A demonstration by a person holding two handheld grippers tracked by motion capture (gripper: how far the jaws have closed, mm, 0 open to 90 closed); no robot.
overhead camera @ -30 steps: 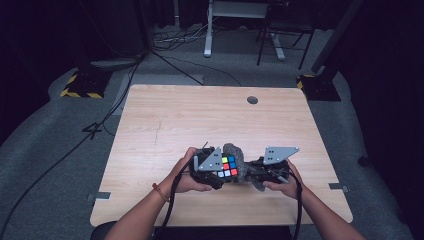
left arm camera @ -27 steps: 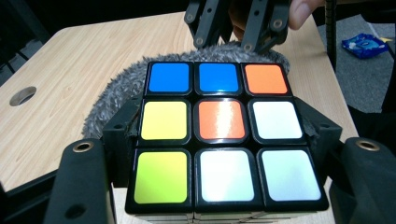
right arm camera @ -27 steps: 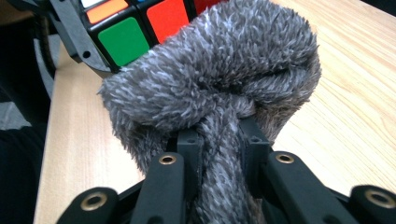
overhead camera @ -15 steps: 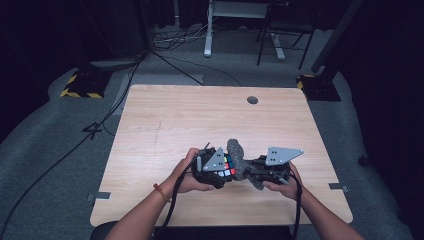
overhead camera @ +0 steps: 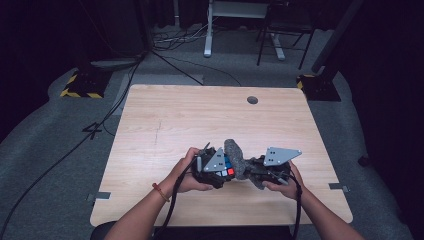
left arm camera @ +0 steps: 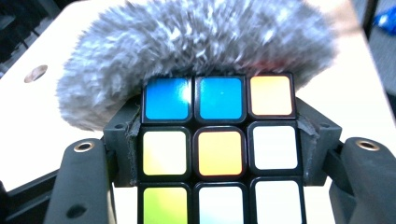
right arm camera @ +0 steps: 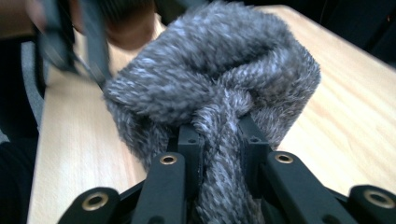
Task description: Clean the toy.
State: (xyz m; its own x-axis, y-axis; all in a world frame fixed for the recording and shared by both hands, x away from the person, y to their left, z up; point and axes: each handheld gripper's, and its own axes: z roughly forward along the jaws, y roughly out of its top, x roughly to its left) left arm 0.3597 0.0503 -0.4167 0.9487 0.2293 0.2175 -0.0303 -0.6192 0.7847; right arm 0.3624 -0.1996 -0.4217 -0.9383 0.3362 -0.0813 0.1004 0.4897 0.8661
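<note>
Both forearms reach in low, left hand-held gripper (overhead camera: 212, 167) and right hand-held gripper (overhead camera: 260, 170) clamped shut, tips nearly meeting.

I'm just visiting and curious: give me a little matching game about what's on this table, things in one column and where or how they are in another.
Things:
1. puzzle cube
2. fuzzy grey cloth
3. round hole
4. table

States:
A. pinched in the right gripper
B. pale wood, bare at the far side
C. clamped in the left gripper
D. near the table's far edge

Pairs: 1-C, 2-A, 3-D, 4-B
</note>
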